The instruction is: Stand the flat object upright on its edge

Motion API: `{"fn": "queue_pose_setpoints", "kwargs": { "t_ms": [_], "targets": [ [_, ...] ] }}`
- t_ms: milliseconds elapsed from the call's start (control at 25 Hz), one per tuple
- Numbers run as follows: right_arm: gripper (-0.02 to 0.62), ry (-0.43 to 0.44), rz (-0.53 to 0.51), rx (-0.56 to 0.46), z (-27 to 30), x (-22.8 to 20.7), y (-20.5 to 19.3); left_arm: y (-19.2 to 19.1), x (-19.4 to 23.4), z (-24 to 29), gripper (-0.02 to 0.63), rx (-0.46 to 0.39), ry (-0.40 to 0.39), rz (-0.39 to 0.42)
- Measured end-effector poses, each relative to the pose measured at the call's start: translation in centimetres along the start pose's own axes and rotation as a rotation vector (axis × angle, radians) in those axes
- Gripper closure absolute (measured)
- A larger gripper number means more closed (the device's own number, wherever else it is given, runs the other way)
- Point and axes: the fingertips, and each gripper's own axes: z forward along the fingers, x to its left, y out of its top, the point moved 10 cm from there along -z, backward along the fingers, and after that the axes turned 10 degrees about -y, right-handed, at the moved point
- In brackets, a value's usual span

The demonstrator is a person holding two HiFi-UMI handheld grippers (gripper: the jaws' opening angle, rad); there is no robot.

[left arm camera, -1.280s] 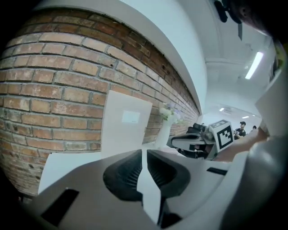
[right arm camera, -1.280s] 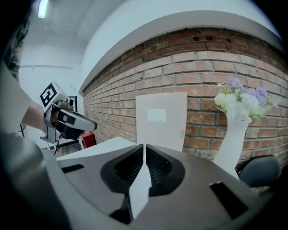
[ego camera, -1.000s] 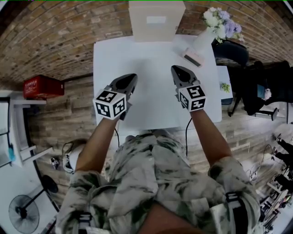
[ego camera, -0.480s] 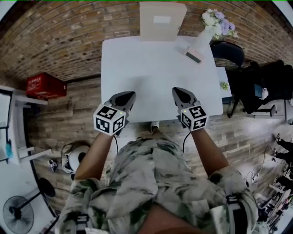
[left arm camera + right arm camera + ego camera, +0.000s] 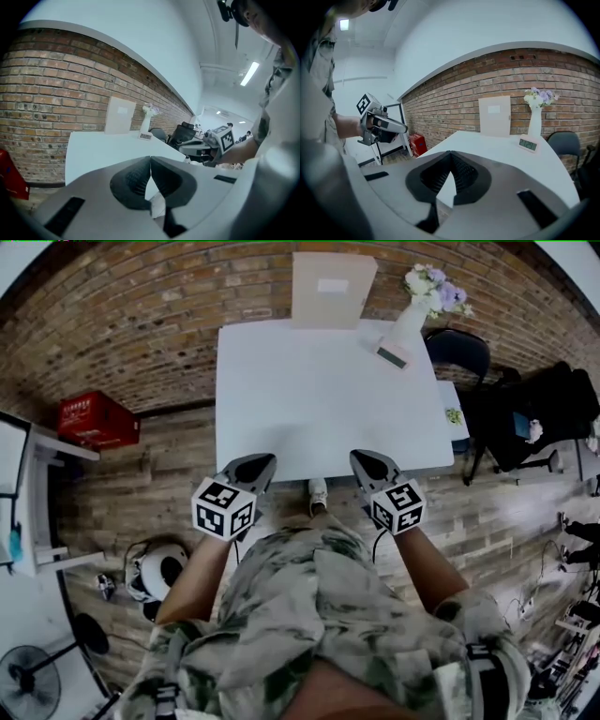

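The white rectangular table (image 5: 319, 399) stands with its far edge at a red-brown brick wall (image 5: 141, 315). The beige flat rectangular board (image 5: 333, 289) is upright on its edge at the middle of the table's far edge, its broad face with a small pale label turned toward the person. I cannot tell whether it leans on the wall. To the board's right, near the table's far right corner, is a tall white vase of pale flowers (image 5: 410, 317). A small digital clock (image 5: 392, 355) sits just in front of the vase on the table top.

The left gripper (image 5: 265, 460) hangs over the table's near edge toward its left corner. Its fingers are pressed together with nothing between them. The right gripper (image 5: 362, 458) hangs over the same edge toward the right, its fingers likewise closed and empty. Both are well apart from the board.

A red crate (image 5: 98, 420) lies on the floor left of the table, and a black chair (image 5: 461, 348) stands at the table's right side.
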Motion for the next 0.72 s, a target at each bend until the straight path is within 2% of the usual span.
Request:
{"fn": "queue_pose_setpoints", "kwargs": {
  "t_ms": [200,720],
  "targets": [
    [0.574,0.007,0.009,0.012,-2.9,2.0,-0.9,-1.5,-1.8,-2.3,0.580,-0.009,0.010,-0.023],
    [0.574,0.015,-0.003,0.000,-6.6,5.6,-2.9,-4.4,-5.0,-4.4,0.580,0.004,-0.032,-0.017]
  ]
}}
